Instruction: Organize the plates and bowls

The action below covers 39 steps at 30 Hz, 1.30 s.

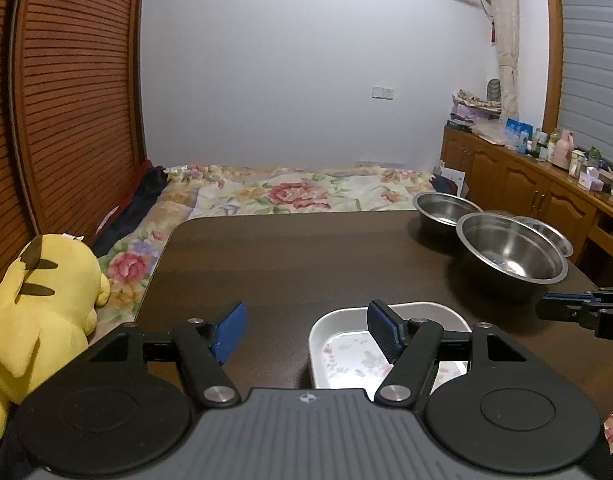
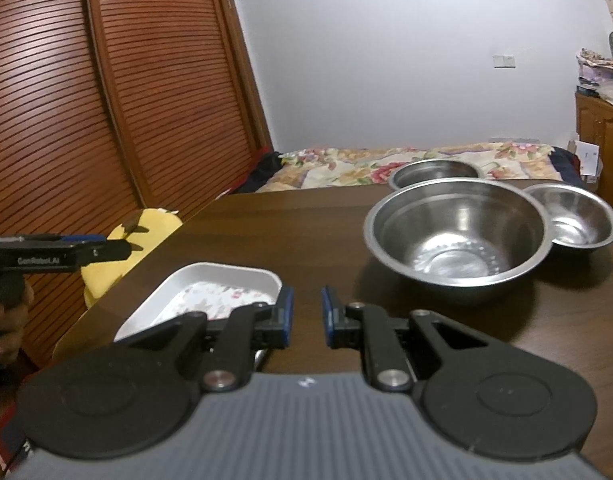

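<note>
A white rectangular plate (image 1: 346, 356) with a pink flower print lies near the front of the dark wooden table (image 1: 298, 256). My left gripper (image 1: 306, 330) hovers open above it, its right finger over the plate's middle. Three steel bowls stand at the table's right: a large one (image 1: 510, 256), a second (image 1: 446, 210) behind it and a small one (image 1: 546, 234) beside it. In the right wrist view the plate (image 2: 210, 296) is at front left and the large bowl (image 2: 458, 236) ahead. My right gripper (image 2: 306, 314) is open by a narrow gap, holding nothing.
A yellow plush toy (image 1: 38, 312) sits off the table's left edge on a floral bed (image 1: 282, 192). Slatted wooden doors (image 1: 66, 100) stand at the left, and a cluttered wooden cabinet (image 1: 526, 176) runs along the right. A hand (image 2: 6, 320) holds the left gripper.
</note>
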Motion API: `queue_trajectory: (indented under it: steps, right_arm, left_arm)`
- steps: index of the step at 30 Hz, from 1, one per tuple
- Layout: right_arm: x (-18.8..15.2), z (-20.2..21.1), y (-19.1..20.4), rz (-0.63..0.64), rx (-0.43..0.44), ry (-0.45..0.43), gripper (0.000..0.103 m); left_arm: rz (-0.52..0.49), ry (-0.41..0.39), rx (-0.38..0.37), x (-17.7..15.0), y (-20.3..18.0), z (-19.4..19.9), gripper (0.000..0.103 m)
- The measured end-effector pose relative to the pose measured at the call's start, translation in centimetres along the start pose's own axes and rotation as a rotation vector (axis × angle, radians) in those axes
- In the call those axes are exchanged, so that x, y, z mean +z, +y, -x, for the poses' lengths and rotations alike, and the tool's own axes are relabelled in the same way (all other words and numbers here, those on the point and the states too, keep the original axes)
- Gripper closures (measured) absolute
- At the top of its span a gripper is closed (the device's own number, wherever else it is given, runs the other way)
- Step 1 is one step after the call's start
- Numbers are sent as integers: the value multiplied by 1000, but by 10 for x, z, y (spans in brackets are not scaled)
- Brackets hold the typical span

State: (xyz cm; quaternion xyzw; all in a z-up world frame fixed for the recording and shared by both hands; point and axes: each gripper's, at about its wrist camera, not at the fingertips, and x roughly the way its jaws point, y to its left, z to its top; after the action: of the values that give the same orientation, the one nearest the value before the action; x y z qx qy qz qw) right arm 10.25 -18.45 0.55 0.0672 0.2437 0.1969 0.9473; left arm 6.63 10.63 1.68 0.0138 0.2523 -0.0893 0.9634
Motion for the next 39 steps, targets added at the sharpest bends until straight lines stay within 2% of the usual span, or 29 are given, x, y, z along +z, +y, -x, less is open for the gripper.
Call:
queue_trajectory:
  steps: [7,8,11,13,15,22,28,39]
  right_arm:
    - [4,2,-12,-8,-37,-20,76]
    - [4,3,-14,-9,-42,-23,72]
    - [7,5,-22,-17,-66,-39,51]
    - [10,6,-28,-19,-77,-47,47]
    - [13,6,-34,-18,-98,-57,37]
    - [21,1,-63,-27,-168,-76,35]
    - [19,0,-89,-69,-192,-85,35]
    - [11,-14,-125,-160,-157,-67,35]
  left_arm:
    - [-20,-2,-18,6,-11,-8,33]
    - [-21,-2,-21,7,-12,-9,33]
    - [-20,-6,-39,11,-18,-14,28]
    - [-27,-11,-49,13,-23,-18,26]
    - [-31,-15,-65,17,-29,-23,22]
    - [-52,-17,-123,30,-57,-46,20]
    - [-74,7,-174,44,-85,-74,20]
    - [-96,65,-245,61,-127,-120,21]
